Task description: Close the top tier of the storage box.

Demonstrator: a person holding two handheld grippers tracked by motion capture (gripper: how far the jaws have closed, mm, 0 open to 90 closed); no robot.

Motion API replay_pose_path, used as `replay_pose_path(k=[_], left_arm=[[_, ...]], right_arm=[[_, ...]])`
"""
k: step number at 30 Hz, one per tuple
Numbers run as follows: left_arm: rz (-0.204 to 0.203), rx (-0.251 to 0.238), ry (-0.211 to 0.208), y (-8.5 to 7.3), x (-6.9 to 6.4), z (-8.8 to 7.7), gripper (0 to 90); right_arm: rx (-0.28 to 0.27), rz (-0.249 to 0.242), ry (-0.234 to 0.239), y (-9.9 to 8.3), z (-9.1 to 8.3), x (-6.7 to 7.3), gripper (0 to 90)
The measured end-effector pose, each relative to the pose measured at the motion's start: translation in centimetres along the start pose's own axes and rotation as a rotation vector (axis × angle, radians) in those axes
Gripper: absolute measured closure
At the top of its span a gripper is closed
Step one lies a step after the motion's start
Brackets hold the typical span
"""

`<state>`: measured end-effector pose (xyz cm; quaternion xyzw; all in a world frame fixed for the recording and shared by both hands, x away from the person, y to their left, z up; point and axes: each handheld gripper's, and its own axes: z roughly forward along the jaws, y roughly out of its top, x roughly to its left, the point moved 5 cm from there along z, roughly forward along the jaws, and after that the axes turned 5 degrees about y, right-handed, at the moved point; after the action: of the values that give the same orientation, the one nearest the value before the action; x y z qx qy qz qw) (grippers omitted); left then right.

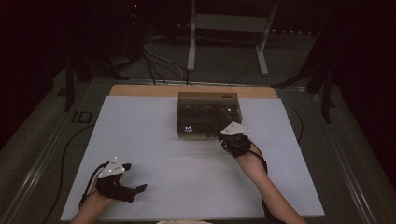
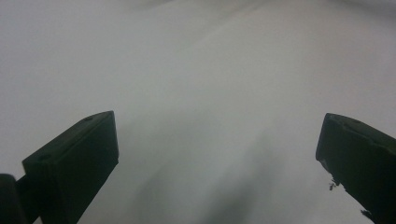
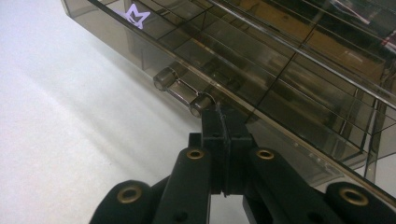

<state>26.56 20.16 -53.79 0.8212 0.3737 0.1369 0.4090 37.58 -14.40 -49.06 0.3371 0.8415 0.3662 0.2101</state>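
Resting low at the near left of the white table [image 1: 154, 186], the left gripper [image 1: 122, 186] keeps its jaws spread wide over bare surface, holding nothing. At the far middle of the table sits one smoky, see-through plastic box [image 1: 208, 114] with a small pale star mark [image 1: 188, 129] on its front and inner dividers forming several compartments; its long axis runs left to right, front face toward the person. One clear bar handle [image 3: 182, 92] sticks out from that front. The right gripper [image 3: 224, 122], jaws pressed together with nothing between them, has its tip at the box's front edge just beside the handle.
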Motion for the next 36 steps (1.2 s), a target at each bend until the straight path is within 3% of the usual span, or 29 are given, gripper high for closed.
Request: replay_pose_path(k=[36], left_arm=[[0.008, -0.002, -0.002, 0.0, -0.1, -0.1, 0.1]], right_arm=[[-0.008, 0.012, -0.033, 1.3, 1.4, -1.2, 90.0]])
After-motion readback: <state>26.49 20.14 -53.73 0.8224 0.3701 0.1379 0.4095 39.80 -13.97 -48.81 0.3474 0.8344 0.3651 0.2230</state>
